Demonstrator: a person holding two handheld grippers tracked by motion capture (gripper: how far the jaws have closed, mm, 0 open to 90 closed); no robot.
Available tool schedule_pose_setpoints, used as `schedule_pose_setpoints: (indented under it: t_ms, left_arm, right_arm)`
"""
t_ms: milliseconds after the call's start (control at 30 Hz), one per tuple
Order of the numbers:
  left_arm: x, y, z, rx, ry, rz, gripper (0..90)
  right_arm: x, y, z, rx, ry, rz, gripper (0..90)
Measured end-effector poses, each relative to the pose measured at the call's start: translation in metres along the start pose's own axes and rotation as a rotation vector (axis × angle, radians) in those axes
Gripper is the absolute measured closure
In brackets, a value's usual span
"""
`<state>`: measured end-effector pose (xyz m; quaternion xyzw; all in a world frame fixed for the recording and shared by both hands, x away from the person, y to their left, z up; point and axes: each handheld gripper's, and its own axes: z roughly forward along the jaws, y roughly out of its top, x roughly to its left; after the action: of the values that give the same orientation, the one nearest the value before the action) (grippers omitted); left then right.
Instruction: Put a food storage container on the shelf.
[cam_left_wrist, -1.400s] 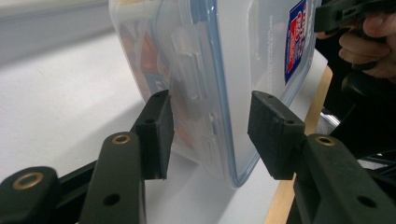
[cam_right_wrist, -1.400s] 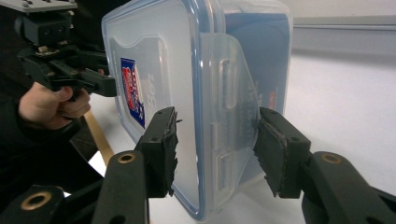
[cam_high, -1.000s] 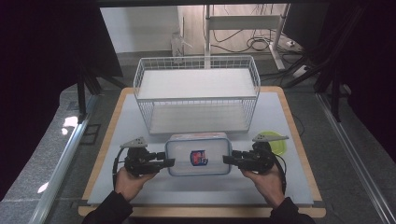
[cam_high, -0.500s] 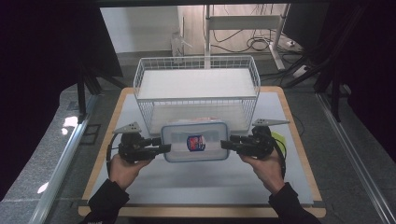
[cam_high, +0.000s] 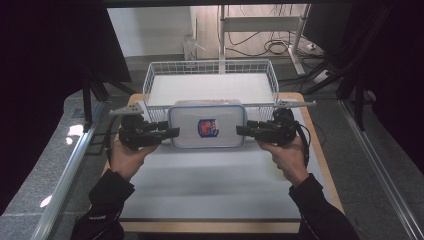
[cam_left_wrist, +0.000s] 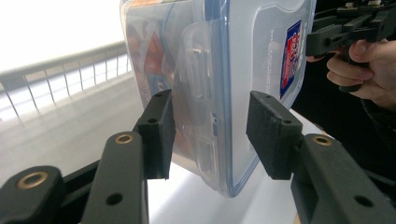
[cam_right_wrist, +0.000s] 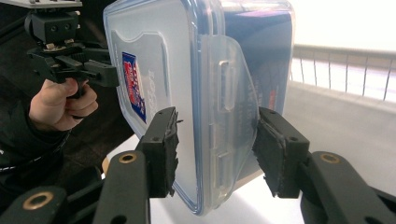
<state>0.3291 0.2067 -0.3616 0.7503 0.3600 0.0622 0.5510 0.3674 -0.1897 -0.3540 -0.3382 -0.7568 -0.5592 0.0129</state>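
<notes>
A clear plastic food container (cam_high: 207, 125) with a blue-rimmed lid and a red and blue label hangs level between my two grippers, just in front of the white wire basket (cam_high: 210, 64). My left gripper (cam_high: 170, 132) is shut on its left end flap, my right gripper (cam_high: 241, 130) on its right end flap. In the left gripper view the container (cam_left_wrist: 233, 70) stands edge-on between the black pads (cam_left_wrist: 159, 130), with the right gripper (cam_left_wrist: 345, 28) at its far end. The right gripper view has the container (cam_right_wrist: 187, 70) between its pads (cam_right_wrist: 275, 149) and the left gripper (cam_right_wrist: 84, 65) beyond.
The basket's wire rim (cam_left_wrist: 65, 60) runs close behind the container, and its floor is bare white. A white mat (cam_high: 210, 180) covers the wooden table in front. Dark stands and cables surround the table.
Both grippers have lifted the container off the mat and carried it away from the person, up to the basket's front rim.
</notes>
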Motion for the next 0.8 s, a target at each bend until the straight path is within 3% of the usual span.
schedule_pose_setpoints:
  t_ms: [400, 633, 800]
  left_arm:
    - [0.014, 0.041, -0.004, -0.013, 0.017, 0.018, 52.8]
    - [0.027, 0.065, -0.003, -0.025, 0.022, -0.003, 52.8]
    - [0.033, 0.073, -0.001, -0.037, 0.023, -0.011, 52.8]
  right_arm:
    - [-0.009, 0.047, 0.006, -0.018, 0.008, -0.001, 50.9]
    - [-0.018, 0.072, 0.013, -0.029, 0.007, 0.004, 50.5]
    - [-0.021, 0.085, 0.014, -0.032, 0.000, 0.005, 50.2]
